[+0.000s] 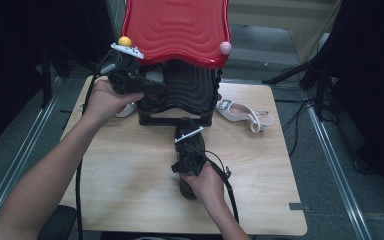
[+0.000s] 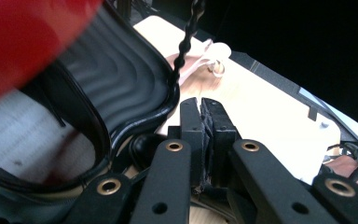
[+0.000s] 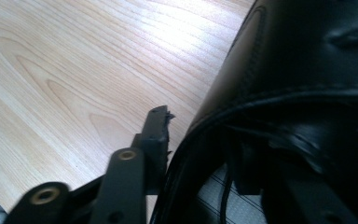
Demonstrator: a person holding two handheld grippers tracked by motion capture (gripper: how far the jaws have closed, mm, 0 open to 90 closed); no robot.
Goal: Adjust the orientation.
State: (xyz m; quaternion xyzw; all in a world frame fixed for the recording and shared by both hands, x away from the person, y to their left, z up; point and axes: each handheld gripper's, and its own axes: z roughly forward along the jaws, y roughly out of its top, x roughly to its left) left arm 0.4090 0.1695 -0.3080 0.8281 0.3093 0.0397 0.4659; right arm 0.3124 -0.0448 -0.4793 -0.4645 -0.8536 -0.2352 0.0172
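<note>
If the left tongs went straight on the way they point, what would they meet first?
Probably the pale sandal on the table: the shut left tongs point towards it, just past the black rack's edge. Depth is unclear.

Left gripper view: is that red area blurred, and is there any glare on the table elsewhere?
Left gripper view: the red lid is a soft, out-of-focus smear, very close to the lens. Right gripper view: a bright washed-out patch on the table; the black shoe is dark, detail lost.

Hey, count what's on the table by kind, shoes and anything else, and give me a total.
Black shoe: 1
White sandals: 2
Rack: 1
Total: 4
</note>
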